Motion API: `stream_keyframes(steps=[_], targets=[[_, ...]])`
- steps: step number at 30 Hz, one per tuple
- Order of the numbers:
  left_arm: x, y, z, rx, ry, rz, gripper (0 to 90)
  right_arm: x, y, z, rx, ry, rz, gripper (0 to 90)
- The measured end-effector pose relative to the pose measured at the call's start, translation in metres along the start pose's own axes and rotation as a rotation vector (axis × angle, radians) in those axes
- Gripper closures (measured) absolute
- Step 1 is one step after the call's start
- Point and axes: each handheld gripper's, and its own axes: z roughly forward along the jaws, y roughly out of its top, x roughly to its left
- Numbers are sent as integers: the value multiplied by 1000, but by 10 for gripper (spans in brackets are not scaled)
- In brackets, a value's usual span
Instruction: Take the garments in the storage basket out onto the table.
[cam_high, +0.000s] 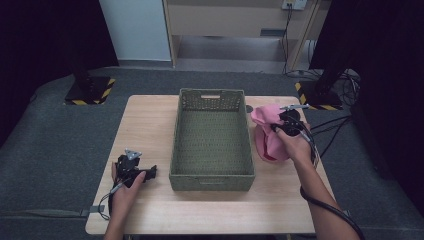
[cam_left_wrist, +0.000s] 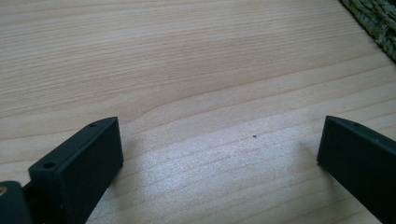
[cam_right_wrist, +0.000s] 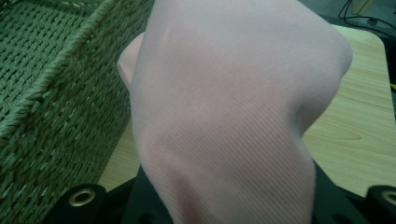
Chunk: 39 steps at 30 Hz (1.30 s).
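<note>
Right claw (cam_high: 283, 121) is clamped on a pink cloth (cam_high: 267, 137), gripping a bunched fold near the top; the rest of the fabric hangs and piles on the table (cam_high: 150, 125) just right of the green woven basket (cam_high: 212, 181). In the right gripper view the cloth (cam_right_wrist: 229, 107) drapes over the jaws and hides them, with the basket wall (cam_right_wrist: 60, 121) close on the left. Left claw (cam_high: 142, 172) sits on the table left of the basket, jaws wide apart, nothing between them; the left gripper view has bare wood (cam_left_wrist: 196, 70) and a corner of the basket (cam_left_wrist: 373, 18). Handling read: cloth looks light, soft, fully limp, with no stiffness to lean on, so it will sag and trail below whatever point is pinched. Fine ribbed weave, probably not slippery, but a thin single layer could slide out; a bunched fold with several layers is the safer hold, which is what the right claw appears to have. Not fragile, a hard squeeze does no harm. Main risk, I'd guess, is the hanging tail catching on the basket rim if it's carried over too low, since the basket is the likely destination. Needs a clear lift before going sideways. Basket is empty, plenty of room.
</note>
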Motion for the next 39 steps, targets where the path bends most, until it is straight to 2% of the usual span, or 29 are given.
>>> stream_keyframes(steps=[20, 39], targets=[[0, 0, 0, 0, 0, 0, 0, 1, -10, 23, 29, -12, 5, 670], [0, 0, 0, 0, 0, 0, 0, -4, -15, 32, 59, -15, 14, 633]])
